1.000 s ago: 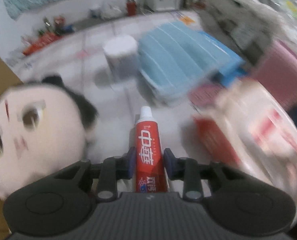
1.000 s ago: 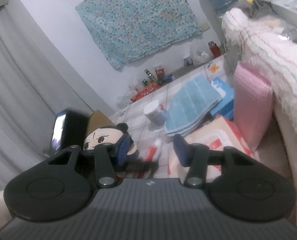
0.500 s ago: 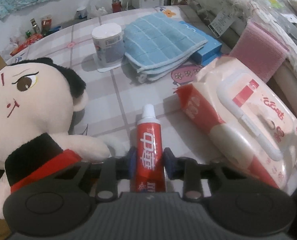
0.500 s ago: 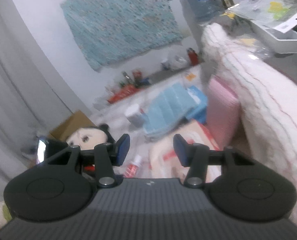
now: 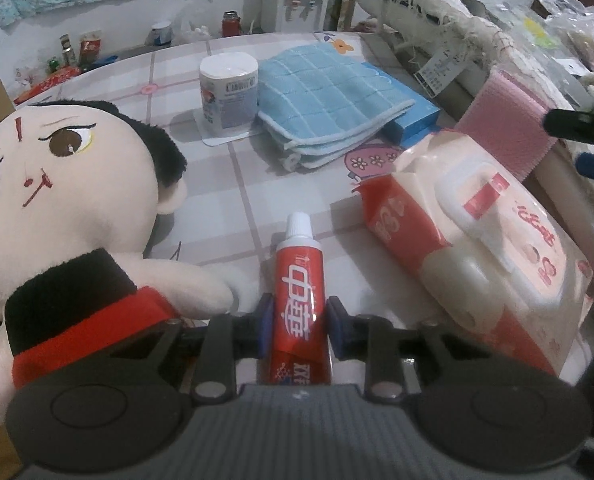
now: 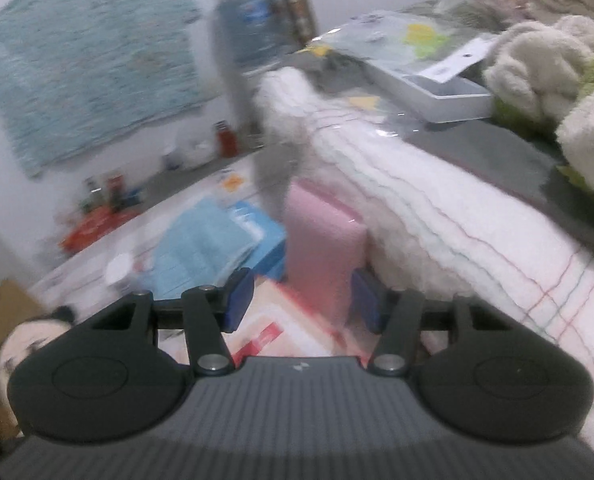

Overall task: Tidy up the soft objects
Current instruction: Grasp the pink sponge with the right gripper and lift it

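At the left edge of the left wrist view lay a plush doll with black hair, a pale face and a red-and-black outfit, one arm reaching toward the middle of the checked table. Just right of that arm, the left gripper had its jaws closed on a red toothpaste tube, whose white cap pointed away from the camera. Beyond it stood a white toilet paper roll, and just beside the roll lay a folded blue towel draped over a blue box. To the right of the tube lay a red-and-white wet wipes pack, and behind that pack a pink sponge leaned upright against a white fringed blanket.

The right wrist view was blurred. The right gripper had its jaws wide apart and held nothing; the same pink sponge showed between them, beyond the tips, with the white blanket touching its right side and the blue towel to its left.
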`<action>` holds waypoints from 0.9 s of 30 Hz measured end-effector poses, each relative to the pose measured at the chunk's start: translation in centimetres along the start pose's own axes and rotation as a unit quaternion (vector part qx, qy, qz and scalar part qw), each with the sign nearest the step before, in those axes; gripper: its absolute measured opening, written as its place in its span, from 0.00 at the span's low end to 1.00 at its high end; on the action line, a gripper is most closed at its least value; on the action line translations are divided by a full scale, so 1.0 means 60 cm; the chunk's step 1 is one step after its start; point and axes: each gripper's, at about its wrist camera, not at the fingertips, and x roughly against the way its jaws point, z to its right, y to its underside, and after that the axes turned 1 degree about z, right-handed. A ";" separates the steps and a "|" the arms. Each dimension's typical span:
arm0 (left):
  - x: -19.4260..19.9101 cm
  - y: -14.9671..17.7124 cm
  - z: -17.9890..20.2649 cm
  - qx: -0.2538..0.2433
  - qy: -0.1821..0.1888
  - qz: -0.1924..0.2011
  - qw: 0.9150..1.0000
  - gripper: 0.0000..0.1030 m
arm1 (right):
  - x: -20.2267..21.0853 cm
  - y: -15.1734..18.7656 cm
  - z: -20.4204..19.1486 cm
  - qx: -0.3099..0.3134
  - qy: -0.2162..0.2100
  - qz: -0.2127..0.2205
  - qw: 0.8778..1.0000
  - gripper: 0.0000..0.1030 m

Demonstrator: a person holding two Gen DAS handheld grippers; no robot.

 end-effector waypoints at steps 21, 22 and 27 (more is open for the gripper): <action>0.002 0.005 -0.002 -0.017 0.010 0.009 1.000 0.28 | -0.125 0.011 -0.002 -0.024 0.040 0.078 0.996 0.46; 0.003 0.005 -0.001 -0.017 0.010 0.010 1.000 0.28 | -0.126 0.010 0.001 -0.024 0.036 0.080 0.996 0.41; 0.003 0.007 -0.001 -0.015 0.007 0.014 1.000 0.28 | -0.102 0.013 0.010 -0.016 0.020 0.100 0.995 0.30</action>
